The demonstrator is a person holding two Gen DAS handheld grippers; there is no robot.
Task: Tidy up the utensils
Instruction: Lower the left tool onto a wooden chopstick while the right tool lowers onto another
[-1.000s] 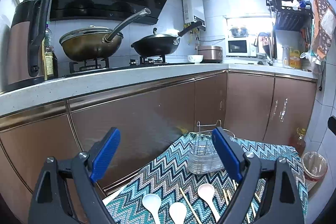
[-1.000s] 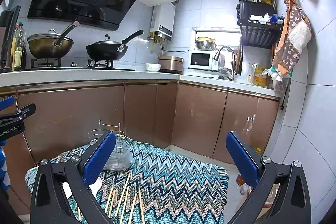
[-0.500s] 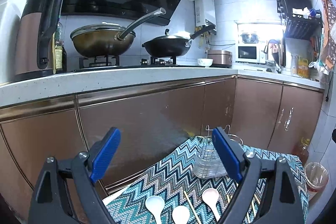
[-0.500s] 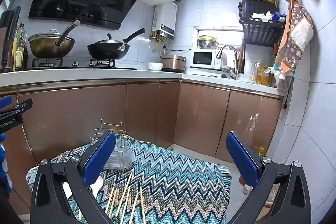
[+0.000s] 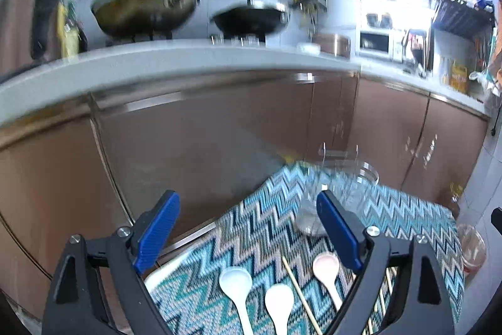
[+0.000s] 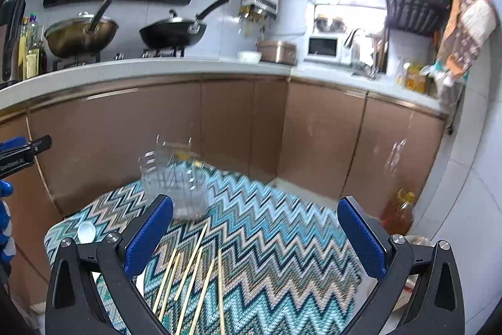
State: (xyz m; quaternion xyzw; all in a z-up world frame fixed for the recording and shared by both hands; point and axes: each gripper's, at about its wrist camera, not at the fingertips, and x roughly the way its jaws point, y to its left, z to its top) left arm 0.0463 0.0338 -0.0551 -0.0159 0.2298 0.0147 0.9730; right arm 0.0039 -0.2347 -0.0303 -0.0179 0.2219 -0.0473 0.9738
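Both jaws stood spread wide with nothing between them. On the left gripper the blue pads hung above the near end of a zigzag-patterned cloth that covered the counter. Three spoons lay on the cloth just below and between those jaws: a white spoon nearest the left jaw, a second white spoon beside it, and a pink spoon just beside the right jaw, partly tucked under it. A single chopstick lay aslant between the second white spoon and the pink one. Beyond the right jaw, near the far edge of the cloth, stood a clear wire-framed utensil holder, blurred by motion, so its contents could not be made out.

The right gripper was likewise released, its jaws held over the same cloth. Between them, closer to the left jaw, a loose bunch of chopsticks lay fanned on the fabric, their far tips reaching toward the holder. That holder stood ahead of the left jaw, well apart from the right one. One white spoon bowl showed just outside the left jaw. At the far left edge of this view part of the other gripper was visible.

Behind the cloth ran brown cabinet doors, with a wok and a black pan on the stove above.
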